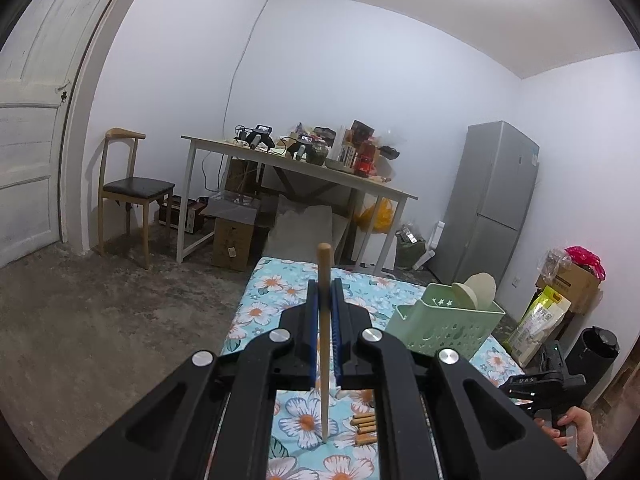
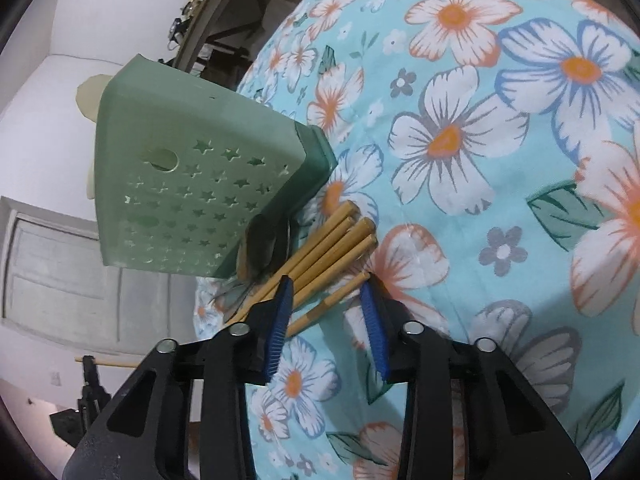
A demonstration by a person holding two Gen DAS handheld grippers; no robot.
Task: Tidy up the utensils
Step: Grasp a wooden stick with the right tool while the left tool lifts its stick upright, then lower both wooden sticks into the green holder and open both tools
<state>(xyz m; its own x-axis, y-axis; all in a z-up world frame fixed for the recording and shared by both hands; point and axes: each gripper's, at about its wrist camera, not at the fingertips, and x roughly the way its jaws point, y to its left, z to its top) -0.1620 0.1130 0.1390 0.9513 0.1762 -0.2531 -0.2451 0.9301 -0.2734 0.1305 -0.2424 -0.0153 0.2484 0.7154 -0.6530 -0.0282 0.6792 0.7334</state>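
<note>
Chopstick stands upright, clenched in left hand-held gripper; right hand-held gripper gapes astride a slanting one.

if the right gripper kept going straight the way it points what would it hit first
Most likely the loose chopstick lying between the right gripper's open fingers, on the floral cloth. The bundle of chopsticks lies just beyond to the left. Depth is hard to judge here.

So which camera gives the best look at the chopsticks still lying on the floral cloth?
The right wrist view: the loose chopsticks lie in a bundle beside the green holder, just ahead of the right tool. In the left wrist view only their ends show, behind the left tool.
</note>
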